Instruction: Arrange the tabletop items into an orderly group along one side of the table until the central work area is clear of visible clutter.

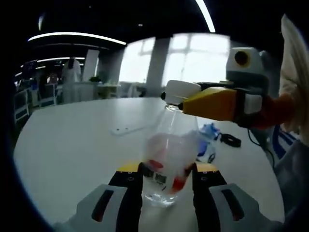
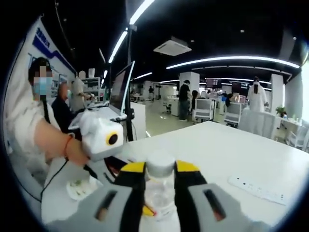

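Note:
A clear plastic bottle (image 1: 168, 150) with a red and white label stands upright on the white table (image 1: 72, 145). My left gripper (image 1: 166, 170) is shut on its lower body, one jaw on each side. My right gripper (image 1: 182, 96) comes in from the right at the top of the bottle. In the right gripper view, the bottle's white cap (image 2: 160, 162) sits between the yellow-tipped jaws of my right gripper (image 2: 160, 170), which press on both of its sides. The bottle's base is hidden behind the jaws.
A white power strip (image 1: 129, 128) (image 2: 256, 189) lies flat further out on the table. A blue and white object (image 1: 208, 135) and a black cable (image 1: 232, 140) lie to the right. A small dish (image 2: 79, 187) sits near the person's hand (image 2: 72, 151). Desks and people are beyond.

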